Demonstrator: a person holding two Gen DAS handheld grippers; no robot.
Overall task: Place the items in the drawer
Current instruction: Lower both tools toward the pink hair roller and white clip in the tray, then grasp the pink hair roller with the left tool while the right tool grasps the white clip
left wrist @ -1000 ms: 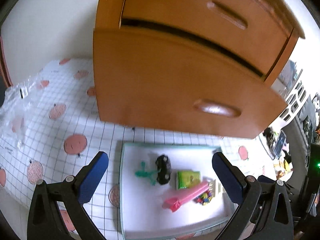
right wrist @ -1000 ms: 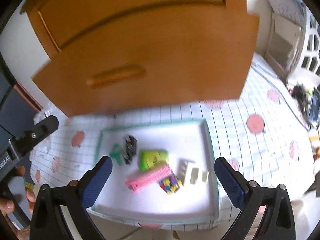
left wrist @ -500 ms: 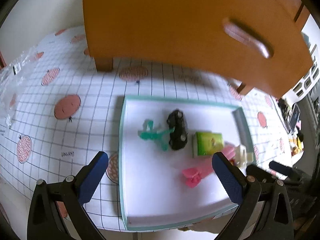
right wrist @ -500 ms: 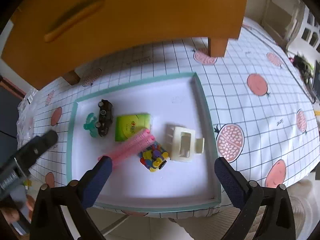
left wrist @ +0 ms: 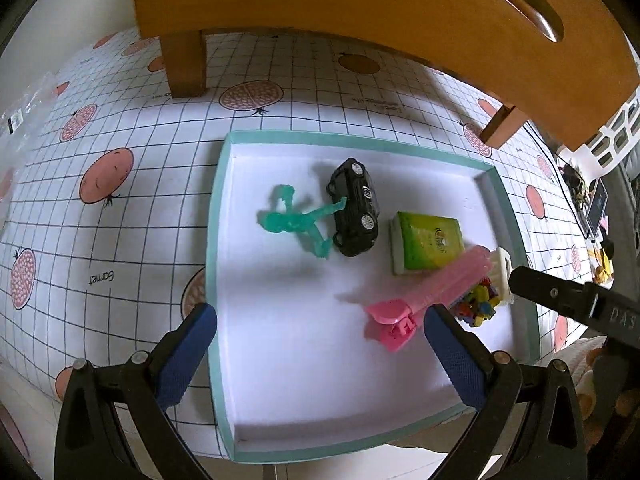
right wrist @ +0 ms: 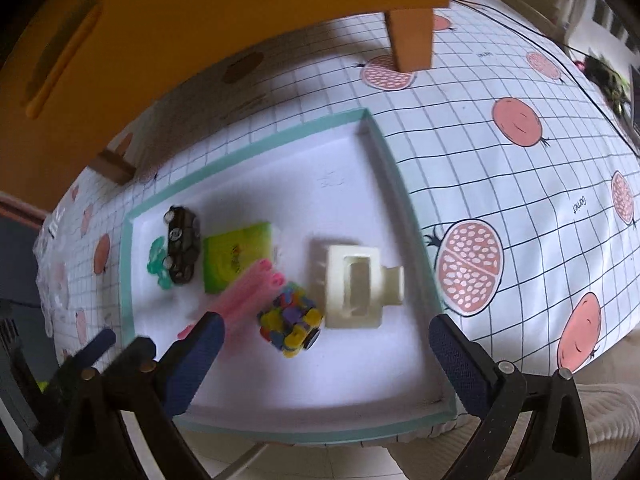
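A white tray with a teal rim (left wrist: 216, 208) (right wrist: 384, 148) lies on the table below the wooden drawer unit (left wrist: 360, 8) (right wrist: 200, 12). In it lie a green figure (left wrist: 296, 222) (right wrist: 158, 258), a black toy car (left wrist: 354, 208) (right wrist: 182, 244), a green packet (left wrist: 430, 240) (right wrist: 236, 254), a pink clip (left wrist: 428, 294) (right wrist: 248, 288), a multicoloured cube (left wrist: 478, 304) (right wrist: 290, 320) and a cream plastic part (right wrist: 354, 284). My left gripper (left wrist: 320, 354) hangs open over the tray's near half. My right gripper (right wrist: 322, 362) is open above the cube and cream part.
The tablecloth (left wrist: 120, 160) (right wrist: 520, 160) is white with a grid and pink fruit prints. The unit's wooden legs (left wrist: 186, 64) (right wrist: 412, 40) stand behind the tray. Crinkled clear plastic (left wrist: 28, 96) lies far left. Clutter (left wrist: 592, 216) sits at the table's far right.
Both grippers have dropped and moved closer to the tray, so the items look larger and the drawer front has slid up to the top of both views. Both stay open.
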